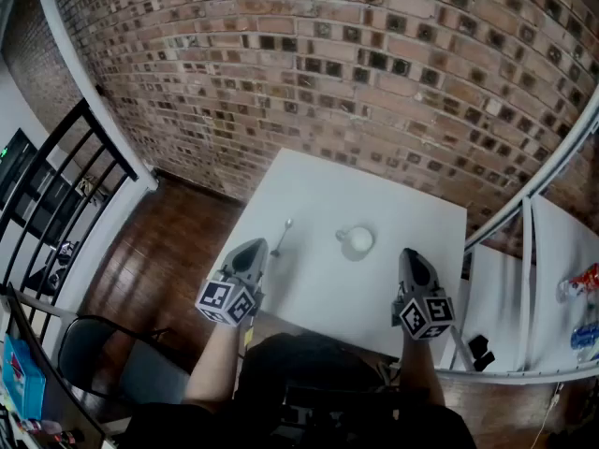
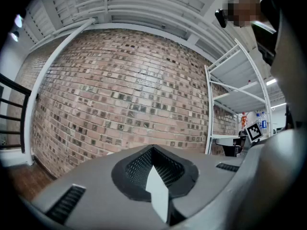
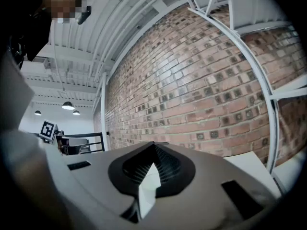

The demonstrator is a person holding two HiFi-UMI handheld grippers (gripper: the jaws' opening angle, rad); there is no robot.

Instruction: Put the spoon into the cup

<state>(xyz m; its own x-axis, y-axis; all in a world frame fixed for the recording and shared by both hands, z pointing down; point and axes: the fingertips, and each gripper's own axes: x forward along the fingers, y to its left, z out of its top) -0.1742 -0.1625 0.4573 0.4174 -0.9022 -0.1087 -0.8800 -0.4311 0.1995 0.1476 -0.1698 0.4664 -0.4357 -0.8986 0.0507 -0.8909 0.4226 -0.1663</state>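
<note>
In the head view a small metal spoon (image 1: 283, 236) lies on the white table (image 1: 328, 185), left of a white cup (image 1: 357, 240) that stands near the table's middle. My left gripper (image 1: 249, 253) hovers at the table's near left edge, just short of the spoon's handle, jaws shut and empty. My right gripper (image 1: 413, 263) hangs over the near right edge, right of the cup, and looks shut too. Both gripper views point level at the brick wall; their jaws meet with nothing between them, at the left gripper (image 2: 154, 163) and the right gripper (image 3: 152, 161).
A brick wall (image 1: 356, 73) rises behind the table. A black railing (image 1: 56, 195) and a dark chair (image 1: 94, 354) stand at the left over a wooden floor. White shelving (image 1: 543, 279) with bottles (image 1: 580, 283) stands at the right.
</note>
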